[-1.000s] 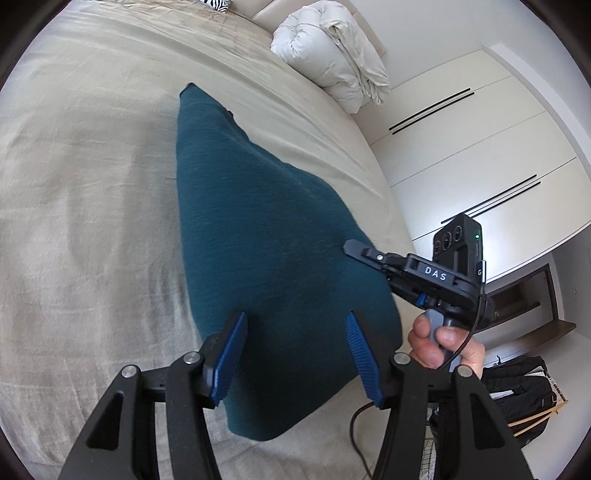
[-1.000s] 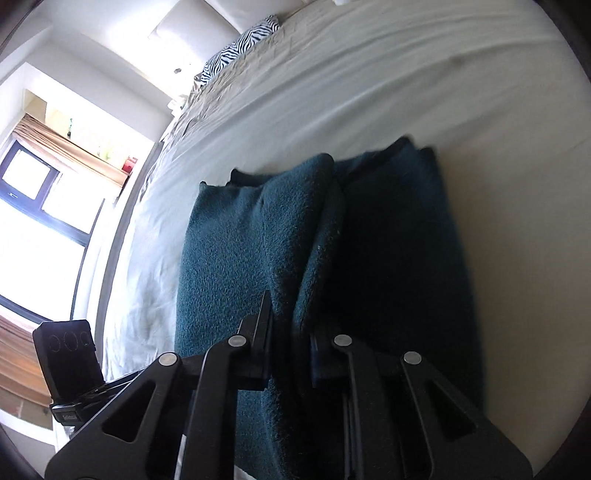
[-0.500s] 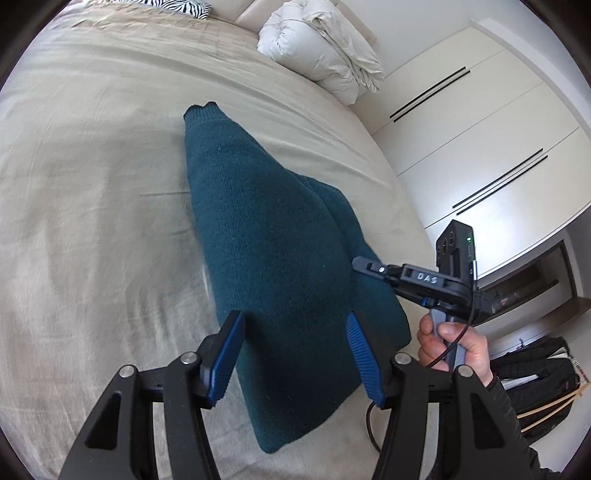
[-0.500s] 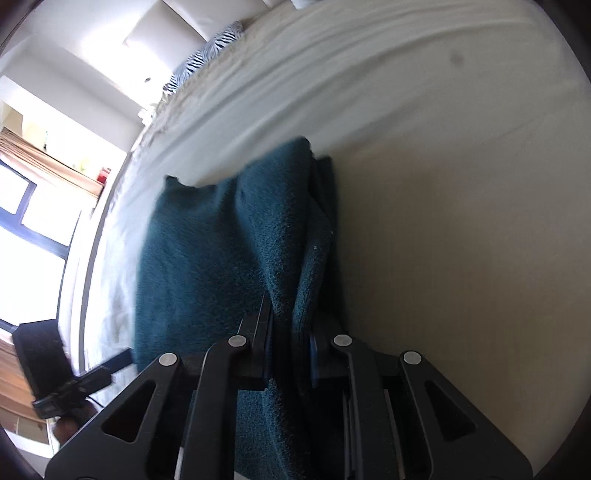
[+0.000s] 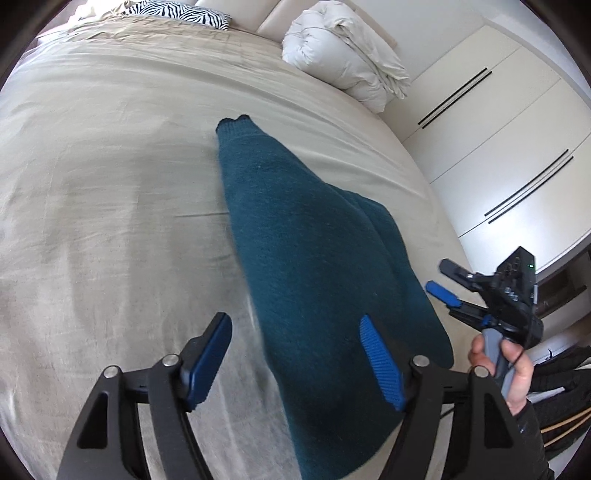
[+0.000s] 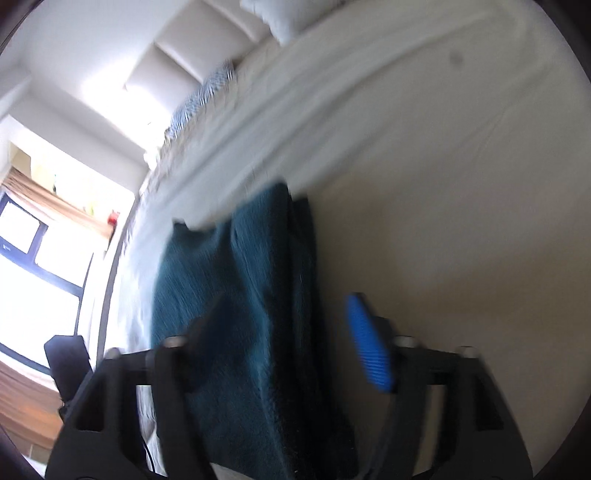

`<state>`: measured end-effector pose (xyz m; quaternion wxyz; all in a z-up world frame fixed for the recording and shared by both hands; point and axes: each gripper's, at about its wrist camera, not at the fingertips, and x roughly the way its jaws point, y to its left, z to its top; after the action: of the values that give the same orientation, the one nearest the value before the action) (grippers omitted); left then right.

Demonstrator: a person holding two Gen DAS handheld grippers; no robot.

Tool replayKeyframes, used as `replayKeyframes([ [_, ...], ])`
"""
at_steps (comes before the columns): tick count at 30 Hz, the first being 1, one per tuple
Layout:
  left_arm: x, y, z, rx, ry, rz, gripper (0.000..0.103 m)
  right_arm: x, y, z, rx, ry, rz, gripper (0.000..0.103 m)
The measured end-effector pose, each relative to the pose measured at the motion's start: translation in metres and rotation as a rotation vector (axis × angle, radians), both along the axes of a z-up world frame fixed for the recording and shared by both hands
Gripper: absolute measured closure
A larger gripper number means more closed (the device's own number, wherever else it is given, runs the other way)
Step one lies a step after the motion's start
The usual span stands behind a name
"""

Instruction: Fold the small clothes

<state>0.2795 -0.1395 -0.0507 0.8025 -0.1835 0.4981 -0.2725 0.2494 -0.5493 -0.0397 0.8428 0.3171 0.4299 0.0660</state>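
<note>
Currently my right gripper [image 6: 291,343] stands wide, its jaws having just been opening: the teal sweater [image 5: 314,266] lies between and under the fingers, but no pad presses on it, so I judge the fold released. My left gripper [image 5: 295,358] is also spread, its jaws having just been opening further, and holds nothing; one blue pad [image 5: 380,362] hangs over the sweater's near end and the other sits just beside the sweater's edge over the bedsheet [image 5: 110,221].

Risks from this state, as judgements:
1. Snagging. The right gripper's fingers are close to the knit. If I draw them away low, a pad could catch the loops and drag the upper layer off the lower one.
2. Spring-back. The knit is thick and the doubled edge bulges along the sweater's side nearest the right gripper. Unpressed, it may creep open.
3. Skewed shape. The sweater tapers from its broad near end to a narrow far end. A further fold taken from this outline would likely land crooked unless the edges are squared first.
4. Collision. Both grippers work at the sweater's near end, close to each other.

The sweater lies flat on the bedsheet, pointing toward the white duvet [image 5: 343,55] and the zebra pillow [image 5: 177,11] beyond its far end.
</note>
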Motion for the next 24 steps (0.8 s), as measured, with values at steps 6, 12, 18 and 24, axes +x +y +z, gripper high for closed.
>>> replayKeyframes([
  [6,0.013,-0.013,-0.011,0.000,0.045,-0.034,0.029,0.022,0.007,-0.019,0.011,0.104,0.075,0.032],
  [12,0.032,-0.010,-0.029,-0.049,0.119,-0.015,0.029,0.033,0.026,-0.039,0.052,0.122,0.150,0.055],
  [18,0.039,-0.026,-0.025,0.023,0.096,-0.072,0.049,0.043,0.031,-0.047,0.035,0.167,0.180,0.067],
  [24,0.037,-0.039,-0.016,0.109,0.075,-0.075,0.061,0.037,0.064,-0.029,-0.189,0.149,0.193,0.079],
])
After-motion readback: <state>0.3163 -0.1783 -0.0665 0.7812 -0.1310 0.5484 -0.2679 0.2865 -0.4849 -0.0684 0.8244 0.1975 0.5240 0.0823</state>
